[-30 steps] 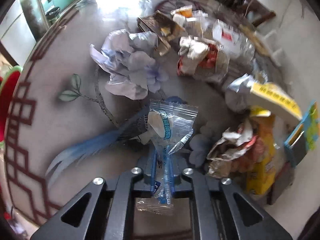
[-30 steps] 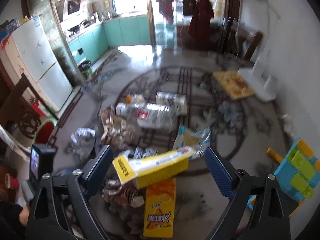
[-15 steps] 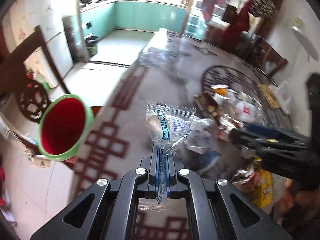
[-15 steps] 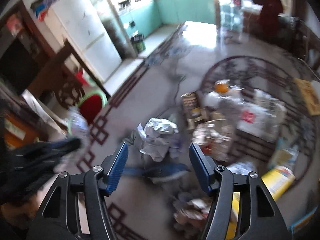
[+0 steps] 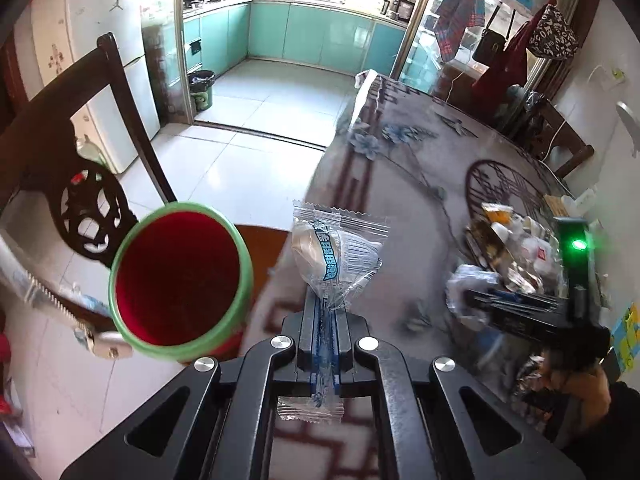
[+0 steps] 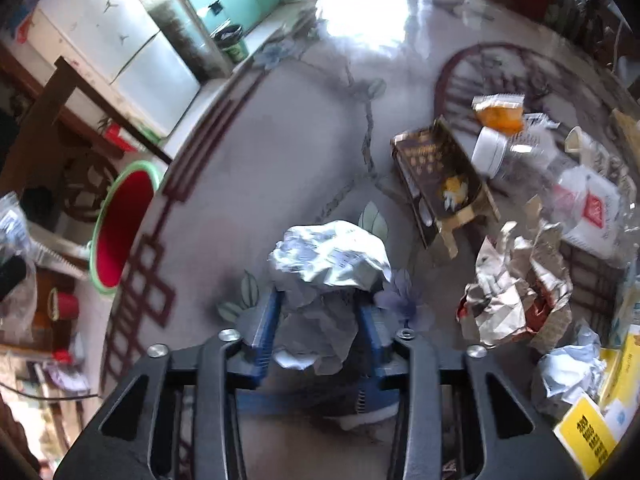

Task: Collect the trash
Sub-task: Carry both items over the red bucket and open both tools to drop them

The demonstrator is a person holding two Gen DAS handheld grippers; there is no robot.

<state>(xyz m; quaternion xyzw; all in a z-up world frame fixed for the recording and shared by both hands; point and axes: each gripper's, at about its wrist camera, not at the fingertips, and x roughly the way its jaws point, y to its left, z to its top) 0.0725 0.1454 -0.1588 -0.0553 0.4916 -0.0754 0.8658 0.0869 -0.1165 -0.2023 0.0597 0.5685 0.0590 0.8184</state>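
The left gripper (image 5: 325,332) is clamped flat on a clear, crinkly plastic snack wrapper (image 5: 336,256) with serrated ends and blue print, a pale round piece visible inside; the wrapper stands upright above the closed blue pads, held in the air over the table's left edge. Just left of it, beyond that edge, sits a round bin (image 5: 180,280) with a green rim and smooth red interior, standing before a dark carved wooden chair (image 5: 80,184).

The right gripper (image 6: 318,312) has its ribbed blue fingers (image 6: 264,320) apart on either side of a crumpled ball of white paper (image 6: 330,260), which rests on the glossy, flower-printed tabletop (image 6: 280,152) near the middle of its near edge; whether the pads press the paper cannot be told. Toward the table's right side lie a flattened dark cardboard box (image 6: 436,176), a wad of crinkled brown-and-red paper (image 6: 516,292), an orange snack packet (image 6: 500,112), and a yellow carton (image 6: 588,436) at the near right corner.
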